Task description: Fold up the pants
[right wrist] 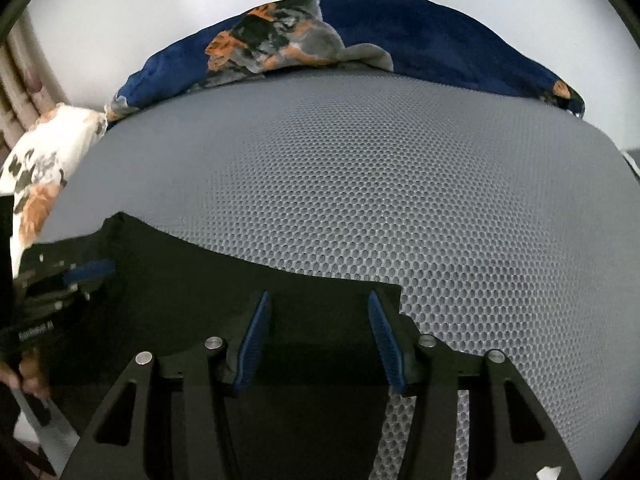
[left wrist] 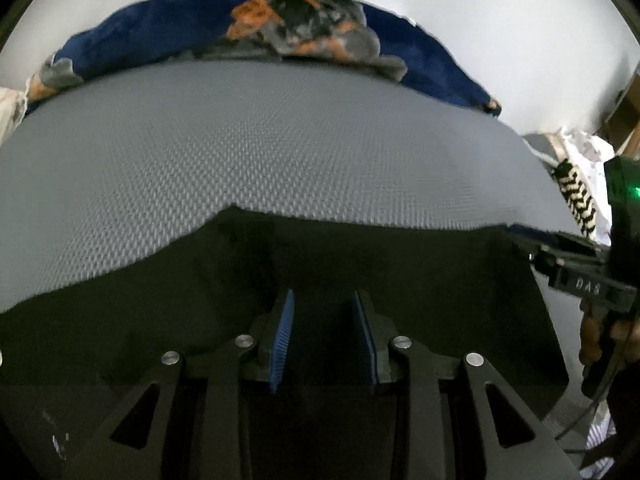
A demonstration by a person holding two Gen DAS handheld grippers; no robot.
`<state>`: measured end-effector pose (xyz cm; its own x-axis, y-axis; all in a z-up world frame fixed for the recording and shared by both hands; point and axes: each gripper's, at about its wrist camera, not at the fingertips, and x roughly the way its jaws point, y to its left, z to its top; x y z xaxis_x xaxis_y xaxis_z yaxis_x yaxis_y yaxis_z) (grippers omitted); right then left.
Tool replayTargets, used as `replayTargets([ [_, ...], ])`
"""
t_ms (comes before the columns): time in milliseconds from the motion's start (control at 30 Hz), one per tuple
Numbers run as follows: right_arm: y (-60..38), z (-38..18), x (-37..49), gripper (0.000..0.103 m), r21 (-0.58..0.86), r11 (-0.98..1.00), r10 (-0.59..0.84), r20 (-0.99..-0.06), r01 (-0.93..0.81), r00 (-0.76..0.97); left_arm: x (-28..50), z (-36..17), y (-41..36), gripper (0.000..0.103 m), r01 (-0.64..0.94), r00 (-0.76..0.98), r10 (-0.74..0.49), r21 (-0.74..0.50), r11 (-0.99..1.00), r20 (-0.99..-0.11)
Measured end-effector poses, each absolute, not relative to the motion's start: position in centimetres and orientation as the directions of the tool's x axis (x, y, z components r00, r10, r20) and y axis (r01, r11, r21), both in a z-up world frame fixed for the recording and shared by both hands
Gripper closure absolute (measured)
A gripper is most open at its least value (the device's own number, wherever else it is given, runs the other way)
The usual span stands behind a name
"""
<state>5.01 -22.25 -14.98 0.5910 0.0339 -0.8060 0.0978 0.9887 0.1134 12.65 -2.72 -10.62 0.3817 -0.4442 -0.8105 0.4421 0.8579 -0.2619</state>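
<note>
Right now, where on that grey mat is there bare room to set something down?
The grey mesh mat lies bare between the black pants in front and the blue patterned blanket behind, and also right of the pants. It is crowded near the pants, where the left gripper and right gripper hover.

I count one pair of black pants (left wrist: 360, 264), one grey mesh mat (left wrist: 240, 152) and one dark blue cushion (right wrist: 440, 40) carrying one orange-and-grey patterned cloth (right wrist: 272, 44). One white floral cloth (right wrist: 44, 152) lies at the side. Two grippers: left gripper (left wrist: 323, 336), right gripper (right wrist: 320, 340).
</note>
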Motion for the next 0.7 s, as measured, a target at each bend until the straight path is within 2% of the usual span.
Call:
replayTargets([
  [233, -21.0, -12.7, 1.7, 0.055, 0.127, 0.99, 0.063, -0.78, 0.06, 0.623, 10.9, -10.3, -1.4, 0.068, 0.454, 0.344, -0.436, -0.259, 0.853, -0.832],
  [467, -16.7, -14.4, -1.6, 0.055, 0.166, 0.983, 0.181, -0.841, -0.076, 0.51, 6.2, -10.0, 2.3, 0.067, 0.455, 0.302, -0.406, -0.244, 0.856, -0.862],
  [567, -14.9, -16.0, -2.1, 0.054, 0.22, 0.97, 0.243, -0.859, -0.104, 0.451, 4.7, -9.1, 4.5, 0.067, 0.433, 0.328, -0.401, -0.241, 0.869, -0.855],
  [700, -11.8, -16.3, -2.5, 0.053, 0.222, 0.962, 0.272, -0.853, -0.161, 0.445, 3.7, -7.4, 9.5, 0.06, 0.341, 0.405, -0.386, -0.255, 0.905, -0.829],
])
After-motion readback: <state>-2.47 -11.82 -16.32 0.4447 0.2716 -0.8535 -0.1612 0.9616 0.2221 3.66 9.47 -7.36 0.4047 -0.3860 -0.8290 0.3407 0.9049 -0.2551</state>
